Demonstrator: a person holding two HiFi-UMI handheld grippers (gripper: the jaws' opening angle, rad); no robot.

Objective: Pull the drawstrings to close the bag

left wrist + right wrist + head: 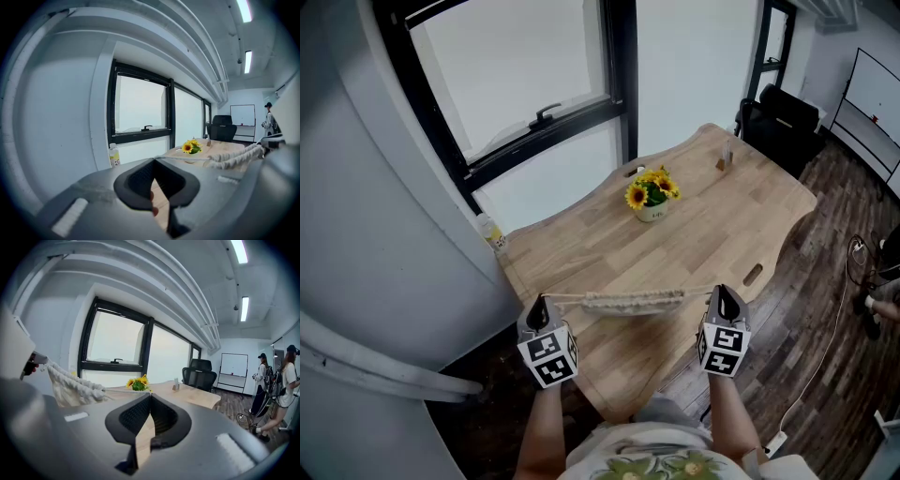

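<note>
A beige drawstring bag [633,302] hangs bunched between my two grippers, above the near end of the wooden table [712,234]. Its mouth is gathered tight. A thin drawstring [567,297] runs taut from the bag's left end into my left gripper [538,309], which is shut on it. Another drawstring [698,293] runs from the bag's right end into my right gripper [722,302], also shut on it. In the left gripper view the cord leaves the closed jaw tips [153,159] towards the bag [234,159]. In the right gripper view the bag [70,385] hangs left of the closed jaws [150,395].
A pot of sunflowers [652,195] stands mid-table and a small wooden object [724,163] near the far end. A small bottle [492,232] sits by the window. A black chair [783,117] is beyond the table. Two people [281,390] stand at the right.
</note>
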